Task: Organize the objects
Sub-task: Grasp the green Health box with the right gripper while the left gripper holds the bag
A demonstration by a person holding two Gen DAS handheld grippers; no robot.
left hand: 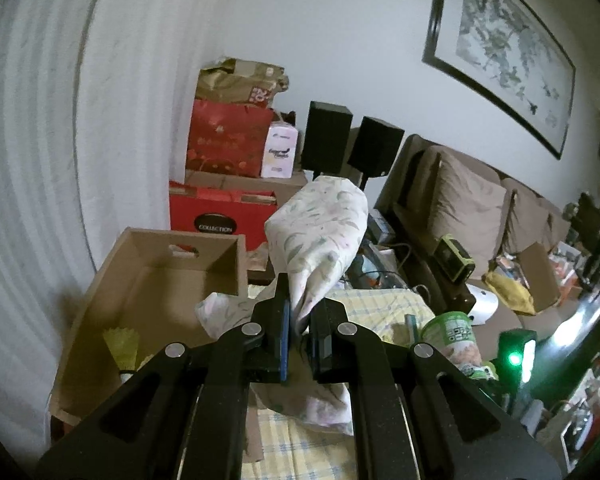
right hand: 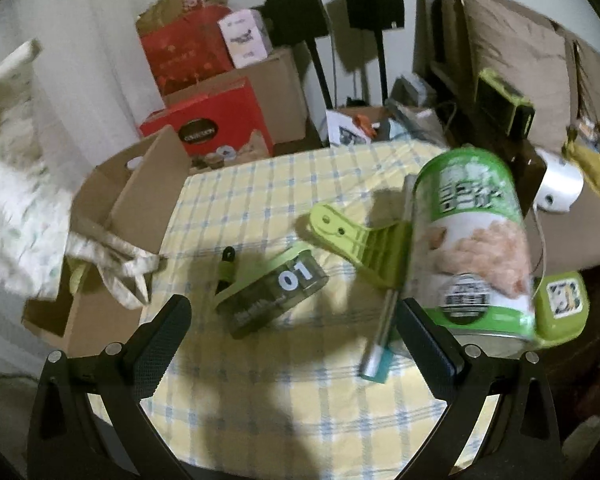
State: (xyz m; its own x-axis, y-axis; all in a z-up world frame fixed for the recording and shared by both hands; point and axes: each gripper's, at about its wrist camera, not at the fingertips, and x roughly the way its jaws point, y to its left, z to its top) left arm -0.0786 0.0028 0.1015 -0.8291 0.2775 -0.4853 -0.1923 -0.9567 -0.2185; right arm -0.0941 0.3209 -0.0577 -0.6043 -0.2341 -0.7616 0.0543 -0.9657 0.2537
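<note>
The left gripper (left hand: pixel 300 320) is clenched on a soft floral cloth bag (left hand: pixel 320 232), which is held bunched and raised above the near wall of an open cardboard box (left hand: pixel 140 280); the bag's handles (right hand: pixel 112 256) are seen draped over the box's rim at the left edge of the table (right hand: pixel 280 400). A yellow shuttlecock (left hand: pixel 122 348) is lodged inside the box, near its front corner. The right gripper (right hand: pixel 292 320) is released, its jaws spread wide with nothing between them, above the near-middle of the table. The table is covered by a yellow and blue checked cloth (right hand: pixel 260 184), left bare along its far and near edges. At its centre a translucent green case marked 01 (right hand: pixel 276 292) is laid beside a small black-and-green clip (right hand: pixel 226 268). Toward the right edge a glossy cylindrical green-labelled can (right hand: pixel 476 248) is stood tilted in view, just beside a lime plastic clamp (right hand: pixel 360 240) and a slim metal rod (right hand: pixel 384 320). Red gift boxes (right hand: pixel 204 120), two black speakers (right hand: pixel 372 0) and a brown cushioned sofa (left hand: pixel 472 208) are ranged behind, against a pale wall bearing a framed painting (left hand: pixel 500 40).
</note>
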